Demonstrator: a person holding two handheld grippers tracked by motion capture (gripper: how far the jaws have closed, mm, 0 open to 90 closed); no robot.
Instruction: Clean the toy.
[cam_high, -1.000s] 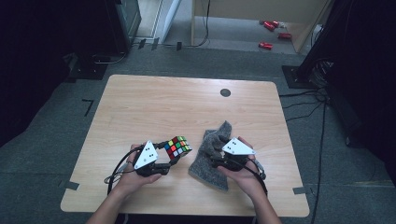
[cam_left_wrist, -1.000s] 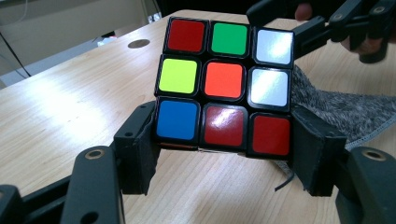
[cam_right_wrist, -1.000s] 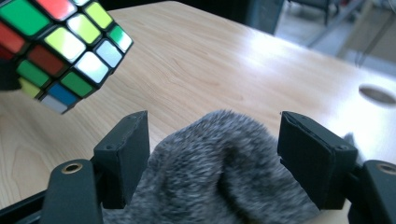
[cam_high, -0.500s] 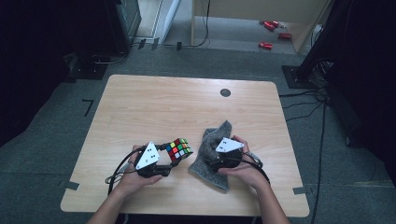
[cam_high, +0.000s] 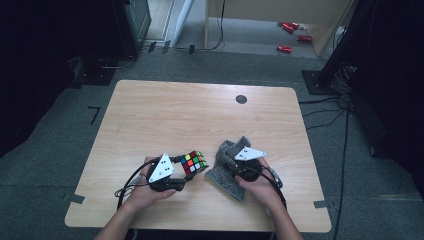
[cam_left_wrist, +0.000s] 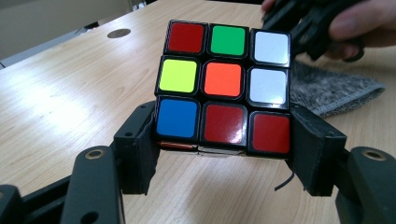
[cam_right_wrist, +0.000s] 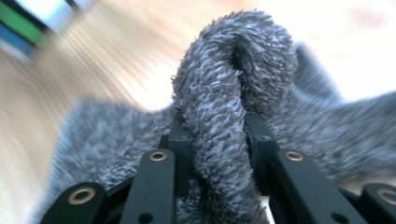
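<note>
Near the desk's (cam_high: 150, 110) front edge, my left gripper (cam_left_wrist: 224, 149) pinches the Rubik's cube (cam_left_wrist: 224, 84); my right gripper (cam_right_wrist: 217, 140) clamps a grey cloth (cam_right_wrist: 224, 93) fold. Wiping probably hasn't started.

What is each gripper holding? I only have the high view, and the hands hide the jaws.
Observer: The left gripper is clamped on the cube's bottom row.
Operator: Which colours face its camera?
Observer: Orange centre, with red, green, white, yellow and blue around it.
Operator: And the right gripper?
Observer: The right gripper pinches a raised fold of the grey cloth.
</note>
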